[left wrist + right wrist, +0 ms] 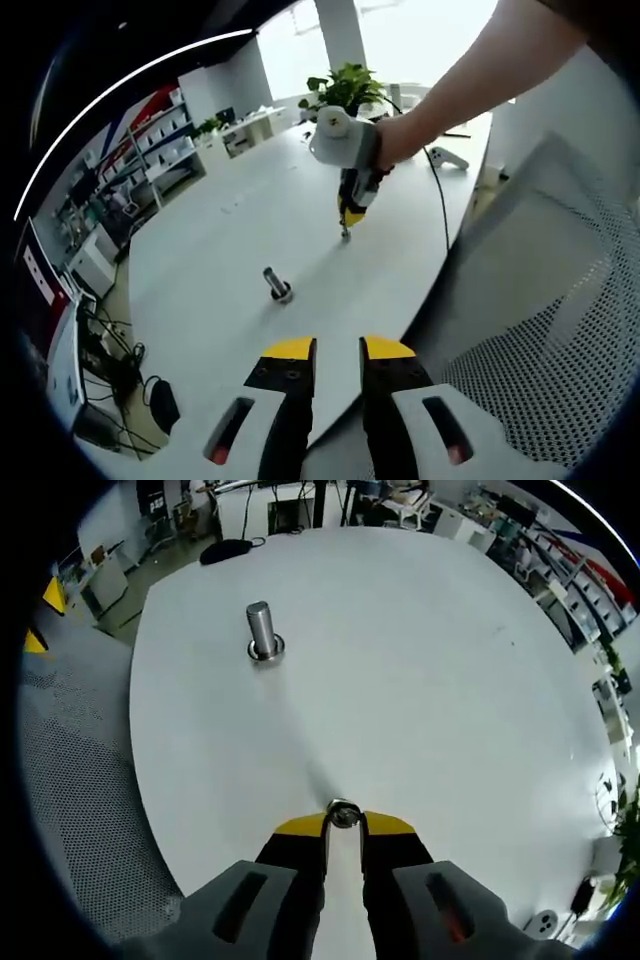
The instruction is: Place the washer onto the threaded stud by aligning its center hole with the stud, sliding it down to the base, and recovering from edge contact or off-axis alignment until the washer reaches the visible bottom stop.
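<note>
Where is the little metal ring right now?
The washer is pinched at the right gripper tips, above the white table, apart from the stud.

1. No text, label, brand, number or sign can be read in either the left gripper view or the right gripper view.
2. The red and blue panels on the distant shelving units (150, 130) may carry print, but they are too small and blurred to make out.
</note>
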Tool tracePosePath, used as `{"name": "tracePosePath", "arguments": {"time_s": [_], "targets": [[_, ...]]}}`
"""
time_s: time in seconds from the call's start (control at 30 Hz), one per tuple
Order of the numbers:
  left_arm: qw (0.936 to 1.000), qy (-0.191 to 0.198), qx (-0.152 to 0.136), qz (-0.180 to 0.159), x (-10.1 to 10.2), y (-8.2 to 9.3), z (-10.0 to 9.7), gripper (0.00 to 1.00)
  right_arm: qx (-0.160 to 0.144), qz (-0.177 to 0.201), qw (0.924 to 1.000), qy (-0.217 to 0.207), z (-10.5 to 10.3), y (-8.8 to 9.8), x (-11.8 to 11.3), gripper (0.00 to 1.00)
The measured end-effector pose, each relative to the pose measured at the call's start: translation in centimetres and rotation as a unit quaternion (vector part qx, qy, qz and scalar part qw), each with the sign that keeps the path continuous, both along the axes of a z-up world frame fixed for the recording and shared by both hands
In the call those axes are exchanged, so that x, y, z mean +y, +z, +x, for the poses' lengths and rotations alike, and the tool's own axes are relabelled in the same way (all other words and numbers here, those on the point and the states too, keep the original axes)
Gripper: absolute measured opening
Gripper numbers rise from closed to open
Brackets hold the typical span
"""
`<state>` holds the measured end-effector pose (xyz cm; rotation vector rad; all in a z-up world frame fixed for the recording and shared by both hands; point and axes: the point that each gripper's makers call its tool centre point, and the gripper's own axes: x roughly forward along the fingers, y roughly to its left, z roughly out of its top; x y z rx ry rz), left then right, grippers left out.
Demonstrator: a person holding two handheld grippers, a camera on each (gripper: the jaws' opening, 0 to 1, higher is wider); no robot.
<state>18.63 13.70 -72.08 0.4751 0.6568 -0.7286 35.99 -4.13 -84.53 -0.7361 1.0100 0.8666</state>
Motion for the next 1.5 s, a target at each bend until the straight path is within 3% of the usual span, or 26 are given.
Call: {"name": "tracePosePath", "arguments": {"time_s": [0.3,0.93,1.13,1.23,1.5], "targets": [[1.0000,0.002,0.002,0.001,0.1,0.0,0.0,0.15,0.017,-0.005,0.9998,-0.009,0.1,-1.8,0.1,0.14],[0.9999,0.010,-0.001,0.001,0.3,0.1,0.2,0.15,0.016,-0.003,0.9995,-0.029,-0.5,-1.8,-0.4,0.19],[0.9999,0.010,-0.001,0.003,0.3,0.0,0.2,0.15,0.004,0.013,0.9987,-0.048,-1.4,-0.7,-1.3,0.23],[0.9999,0.011,-0.002,-0.003,0.2,0.2,0.2,0.16,-0.001,0.057,0.9949,-0.083,-1.8,0.5,-1.0,0.25],[0.9999,0.007,-0.006,-0.010,-0.1,0.4,0.2,0.16,-0.030,0.121,0.9835,-0.131,-3.0,4.2,-2.0,0.29]]}}
